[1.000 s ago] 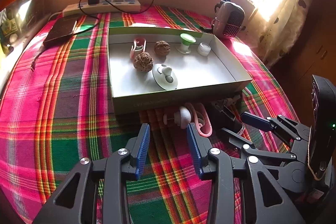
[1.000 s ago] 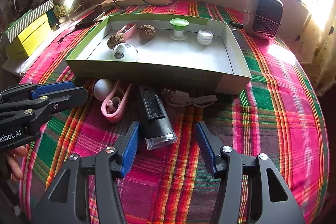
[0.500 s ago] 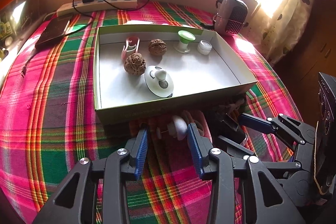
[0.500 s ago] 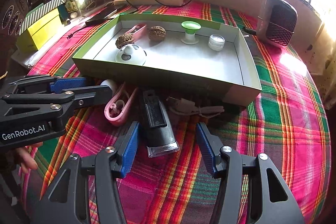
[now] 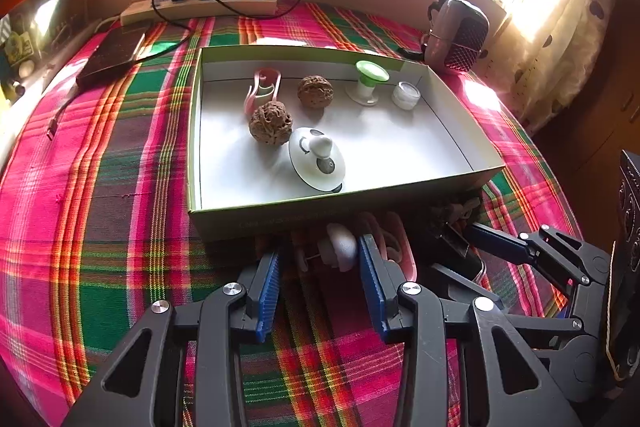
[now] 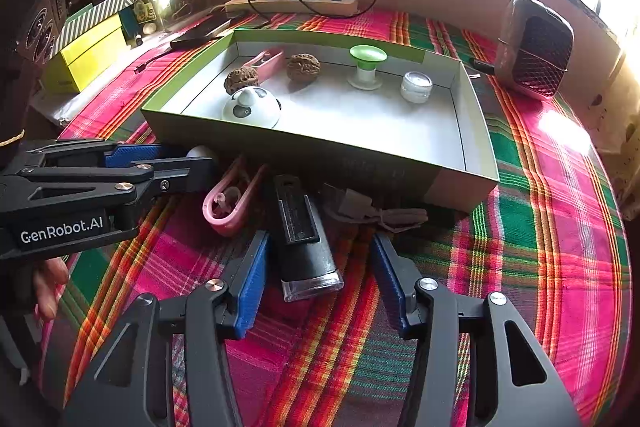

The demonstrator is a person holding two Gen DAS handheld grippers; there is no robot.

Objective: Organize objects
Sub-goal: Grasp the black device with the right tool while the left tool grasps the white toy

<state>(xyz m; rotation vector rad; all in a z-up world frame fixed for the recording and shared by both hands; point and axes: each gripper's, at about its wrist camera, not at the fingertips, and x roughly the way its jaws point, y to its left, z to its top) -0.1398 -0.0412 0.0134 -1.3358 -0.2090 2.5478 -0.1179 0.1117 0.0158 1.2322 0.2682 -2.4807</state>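
Note:
A shallow white box with a green rim [image 5: 320, 215] [image 6: 320, 155] holds two walnuts, a pink clip, a green-topped spool, a small white jar and a white dome. In front of it on the plaid cloth lie a small white knob [image 5: 340, 247] [image 6: 202, 151], a pink clip [image 5: 396, 243] [image 6: 228, 203] and a black device [image 6: 304, 239] [image 5: 452, 243]. My left gripper [image 5: 320, 255] [image 6: 196, 158] is open with the white knob between its pads, close to the right one. My right gripper [image 6: 320, 251] [image 5: 520, 251] straddles the black device; its jaws are closing, pads not pressing it.
A grey cable bundle [image 6: 372, 211] lies by the box's front corner. Behind the box are a power strip with charger [image 6: 292, 1], a dark flat device [image 5: 112, 59] and a mesh-fronted appliance [image 6: 536, 47]. Yellow boxes [image 6: 88, 55] stand at left. A hand [image 6: 48, 283] holds the left gripper.
My left gripper has come forward, so the white knob now lies between its pads. My right gripper's jaws have narrowed around the black device.

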